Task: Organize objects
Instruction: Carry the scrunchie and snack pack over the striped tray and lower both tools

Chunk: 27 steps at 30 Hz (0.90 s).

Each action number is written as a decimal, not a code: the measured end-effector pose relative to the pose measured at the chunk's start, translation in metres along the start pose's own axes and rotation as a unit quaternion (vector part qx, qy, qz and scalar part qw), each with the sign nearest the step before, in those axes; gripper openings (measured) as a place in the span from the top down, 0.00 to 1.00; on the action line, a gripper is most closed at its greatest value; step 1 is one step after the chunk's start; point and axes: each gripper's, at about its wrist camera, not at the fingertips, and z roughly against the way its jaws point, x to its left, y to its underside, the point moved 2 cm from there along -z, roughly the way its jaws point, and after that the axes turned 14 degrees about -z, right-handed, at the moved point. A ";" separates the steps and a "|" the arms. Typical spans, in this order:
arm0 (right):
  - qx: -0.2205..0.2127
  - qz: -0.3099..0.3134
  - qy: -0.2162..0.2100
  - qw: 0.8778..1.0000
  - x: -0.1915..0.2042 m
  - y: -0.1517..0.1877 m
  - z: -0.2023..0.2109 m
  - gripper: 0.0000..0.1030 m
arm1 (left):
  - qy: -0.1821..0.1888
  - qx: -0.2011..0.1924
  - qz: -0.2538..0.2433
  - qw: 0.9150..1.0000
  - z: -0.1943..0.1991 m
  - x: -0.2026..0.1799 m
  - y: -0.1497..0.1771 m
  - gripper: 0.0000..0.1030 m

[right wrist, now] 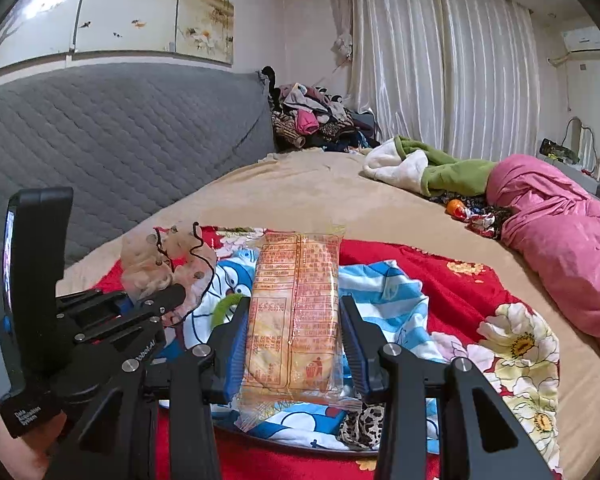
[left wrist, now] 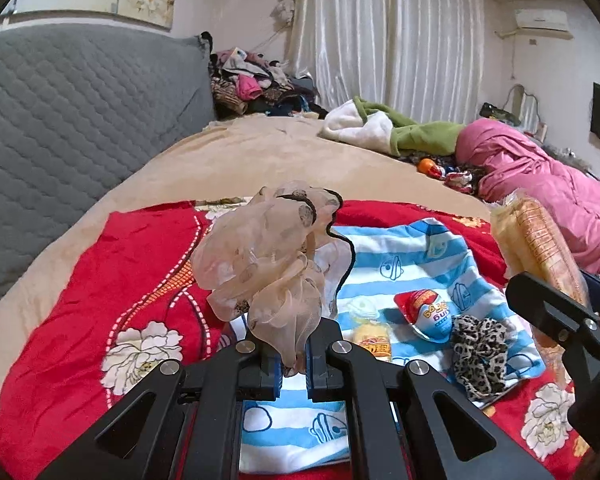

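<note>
1. Beige chiffon scrunchie: I have it pinched by its lower folds in my left gripper, jaws fully closed on the fabric, so it stands clear above the blue-striped cartoon cloth and, I judge, can be set down apart.
2. Small yellow snack packet: lies on the cloth, just right of the scrunchie; untouched.
3. Red-lidded jelly cup: on the cloth, right of the packet, tilted.
4. Leopard-print scrunchie: at the cloth's right edge, loose; probably to be paired with item 1.
5. Orange wrapped snack bar: my right gripper holds it lengthwise, jaws part-open against its sides, above the cloth.
</note>
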 end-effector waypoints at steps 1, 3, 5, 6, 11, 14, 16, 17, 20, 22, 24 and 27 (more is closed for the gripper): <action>0.002 0.000 0.002 1.000 -0.002 0.002 -0.004 0.59 | -0.002 -0.001 -0.001 1.000 -0.003 -0.001 0.002 0.93; 0.006 0.003 0.007 1.000 -0.004 0.004 -0.010 0.59 | -0.004 -0.002 -0.004 1.000 -0.007 -0.001 0.004 0.93; 0.007 0.003 0.008 1.000 -0.006 0.006 -0.016 0.59 | -0.003 -0.003 -0.004 1.000 -0.012 -0.002 0.006 0.93; 0.009 0.002 0.008 1.000 -0.007 0.007 -0.019 0.59 | -0.003 -0.002 -0.003 1.000 -0.014 -0.002 0.006 0.93; 0.012 0.004 0.008 1.000 -0.008 0.012 -0.028 0.59 | -0.006 -0.001 -0.003 1.000 -0.022 -0.001 0.011 0.93; 0.014 0.007 0.009 1.000 -0.007 0.015 -0.033 0.59 | -0.008 0.002 -0.003 1.000 -0.027 -0.002 0.015 0.93; 0.016 0.009 0.012 1.000 -0.006 0.017 -0.035 0.59 | -0.007 0.003 -0.004 1.000 -0.030 -0.003 0.017 0.93; 0.017 0.009 0.013 1.000 -0.007 0.018 -0.037 0.59 | -0.006 0.005 -0.006 1.000 -0.031 -0.004 0.018 0.93; 0.023 0.004 0.017 1.000 -0.012 0.020 -0.043 0.59 | -0.003 0.009 -0.006 1.000 -0.034 -0.007 0.020 0.93; 0.026 0.002 0.020 0.999 -0.014 0.022 -0.046 0.59 | -0.003 0.011 -0.010 1.000 -0.035 -0.009 0.022 0.93; 0.030 0.000 0.020 0.999 -0.016 0.024 -0.050 0.59 | -0.001 0.015 -0.010 1.000 -0.037 -0.011 0.024 0.93; 0.034 -0.001 0.022 0.999 -0.019 0.026 -0.054 0.59 | 0.000 0.021 -0.011 1.000 -0.041 -0.013 0.027 0.93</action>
